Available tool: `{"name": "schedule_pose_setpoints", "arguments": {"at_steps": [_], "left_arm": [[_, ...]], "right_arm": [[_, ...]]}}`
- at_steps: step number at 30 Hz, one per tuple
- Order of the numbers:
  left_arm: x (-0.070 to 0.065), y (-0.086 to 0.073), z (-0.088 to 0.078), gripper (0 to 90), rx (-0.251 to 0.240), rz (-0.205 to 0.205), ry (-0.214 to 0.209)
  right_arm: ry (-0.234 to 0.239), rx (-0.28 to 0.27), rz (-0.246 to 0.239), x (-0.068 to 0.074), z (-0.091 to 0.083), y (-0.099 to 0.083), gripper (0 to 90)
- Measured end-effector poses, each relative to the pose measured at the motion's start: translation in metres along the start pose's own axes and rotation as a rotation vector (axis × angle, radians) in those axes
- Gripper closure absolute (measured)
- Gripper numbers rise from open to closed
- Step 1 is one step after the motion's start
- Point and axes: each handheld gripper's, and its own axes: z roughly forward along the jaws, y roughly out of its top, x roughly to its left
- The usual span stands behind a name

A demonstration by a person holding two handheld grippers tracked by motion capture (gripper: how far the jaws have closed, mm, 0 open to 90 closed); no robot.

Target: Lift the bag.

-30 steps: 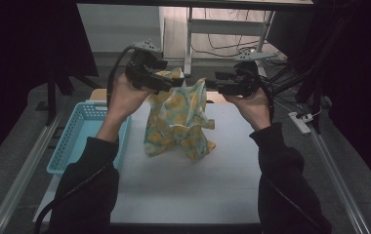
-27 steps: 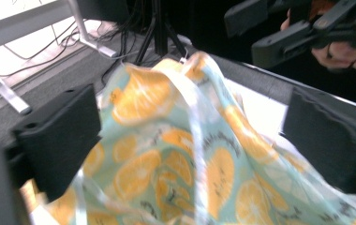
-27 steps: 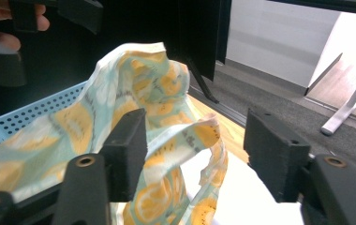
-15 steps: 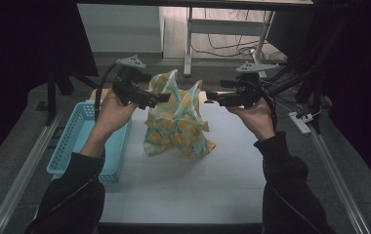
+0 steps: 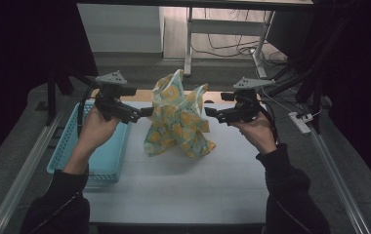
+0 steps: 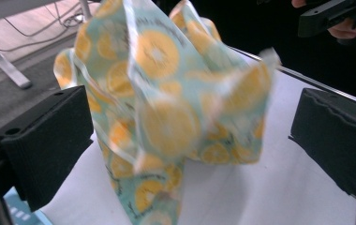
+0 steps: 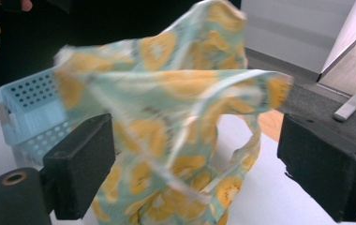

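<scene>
A teal cloth (image 5: 178, 122) printed with orange slices stands crumpled on the white table (image 5: 174, 190), its corners sticking up. My left gripper (image 5: 147, 112) is at its left edge and my right gripper (image 5: 208, 112) at its right edge, both pointing inward. In the left gripper view the cloth (image 6: 166, 93) is blurred in front of the wide jaws of my left gripper (image 6: 192, 136), untouched by the pads. My right gripper (image 7: 195, 164) has just been opening its jaws; the cloth (image 7: 166, 108) hangs loose ahead of them, not pinched.
A light blue perforated basket (image 5: 100, 151) sits at the table's left side, just under my left hand, and shows behind the cloth as the basket (image 7: 31, 112). Metal rails run along both table sides. Desk legs and cables lie beyond the far edge.
Both hands have moved apart and down. The cloth, held up between the grippers a second ago, is let go and has sunk onto the table. Both jaws stand wider.
</scene>
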Motion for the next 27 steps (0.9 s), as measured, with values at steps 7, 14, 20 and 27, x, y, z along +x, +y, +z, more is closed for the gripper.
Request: {"name": "schedule_pose_setpoints", "arguments": {"at_steps": [7,14,20,27], "left_arm": [[-0.004,-0.027,-0.002,0.0,0.013,-0.013,0.002],[-0.011,-0.051,-0.004,0.0,0.016,-0.018,0.006],[-0.019,-0.071,-0.005,0.0,0.017,-0.022,0.008],[-0.030,-0.094,-0.005,0.0,0.026,-0.028,0.008]], "right_arm": [[0.007,0.007,-0.008,0.005,-0.005,-0.019,8.5],[0.005,0.018,-0.008,0.009,-0.010,-0.039,6.0],[-0.001,0.019,-0.006,0.014,-0.014,-0.055,4.0],[-0.005,0.037,-0.014,0.023,-0.019,-0.074,3.5]]}}
